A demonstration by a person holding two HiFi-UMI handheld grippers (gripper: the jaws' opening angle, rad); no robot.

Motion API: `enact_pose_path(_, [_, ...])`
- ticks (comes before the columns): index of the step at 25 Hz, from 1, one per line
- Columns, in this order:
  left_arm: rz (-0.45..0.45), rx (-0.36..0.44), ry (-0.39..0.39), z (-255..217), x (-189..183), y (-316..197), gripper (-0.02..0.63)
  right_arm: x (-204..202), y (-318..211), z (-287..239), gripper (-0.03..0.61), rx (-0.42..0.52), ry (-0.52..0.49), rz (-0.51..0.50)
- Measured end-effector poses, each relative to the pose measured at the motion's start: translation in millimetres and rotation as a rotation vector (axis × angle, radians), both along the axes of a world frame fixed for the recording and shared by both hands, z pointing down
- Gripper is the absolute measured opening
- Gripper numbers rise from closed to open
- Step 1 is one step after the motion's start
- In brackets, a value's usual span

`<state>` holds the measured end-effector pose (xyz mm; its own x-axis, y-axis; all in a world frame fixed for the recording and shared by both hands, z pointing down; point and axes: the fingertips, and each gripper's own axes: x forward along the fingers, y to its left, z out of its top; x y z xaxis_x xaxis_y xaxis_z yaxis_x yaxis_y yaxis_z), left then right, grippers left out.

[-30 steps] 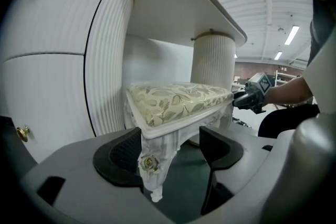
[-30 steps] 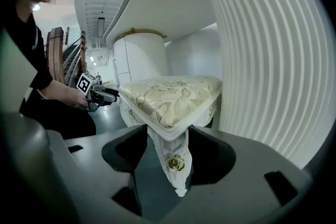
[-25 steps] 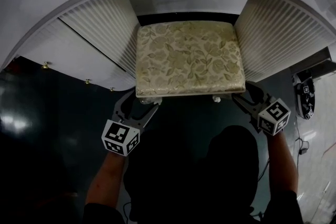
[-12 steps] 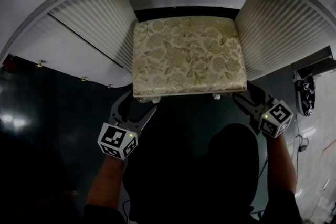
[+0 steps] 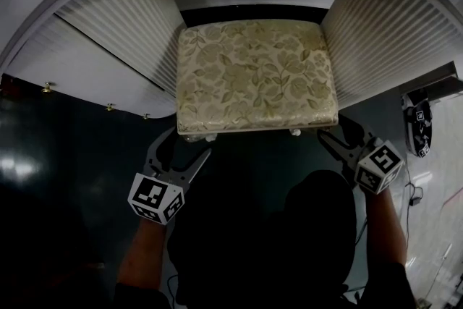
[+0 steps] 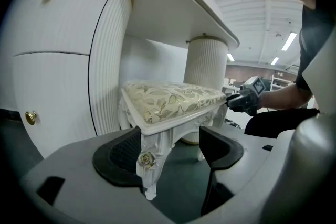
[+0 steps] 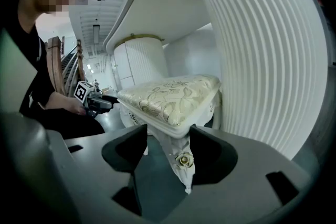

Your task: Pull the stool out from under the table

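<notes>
The left hand-held gripper (image 5: 189,142) and right hand-held gripper (image 5: 334,130) stand open around front legs (image 6: 145,164) of the floral stool (image 5: 257,76).

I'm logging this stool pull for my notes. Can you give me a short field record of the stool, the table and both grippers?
stool: floral cushioned seat, white carved legs, upright on the floor
position: between the two ribbed pedestals of the table
left gripper: open, jaws either side of the left front leg, inner pad clear of it
right gripper: open, jaws either side of the right front leg, gap on one side
floor: dark, glossy
task status: legs bracketed, neither clamped
</notes>
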<state>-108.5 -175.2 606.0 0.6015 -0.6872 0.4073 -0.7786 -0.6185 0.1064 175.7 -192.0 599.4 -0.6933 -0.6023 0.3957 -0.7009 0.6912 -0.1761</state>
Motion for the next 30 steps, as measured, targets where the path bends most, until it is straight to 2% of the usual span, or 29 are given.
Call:
enact_pose_path(6, [0.0,-0.009,0.01,-1.5,-1.4,1.2,0.344,0.3,4.6,-0.3,0.242,-0.018,0.015,0.002])
enact_pose_path(15, [-0.039,-0.006,-0.026,-3.7,-5.7,-11.6,0.344,0.1,7.0,0.2,0.242,-0.042,0.038,0.0])
enact_pose_path(21, [0.015,-0.013,-0.068,-1.9,-3.5,-1.8,0.341,3.6,-4.0,1.1,0.238,-0.041,0.049,0.018])
enact_pose_path(26, [0.01,-0.03,-0.019,-1.0,-1.9,1.8,0.337,6.8,-2.2,5.5,0.238,-0.037,0.039,0.042])
enact_pose_path(28, [0.039,-0.013,-0.03,-0.9,6.0,15.6,0.306,15.2,-3.0,2.0,0.239,-0.031,0.026,0.064])
enact_pose_path(30, [0.089,0.014,-0.121,-0.2,16.8,30.8,0.232,27.4,-4.3,-1.3,0.239,-0.034,0.021,0.062])
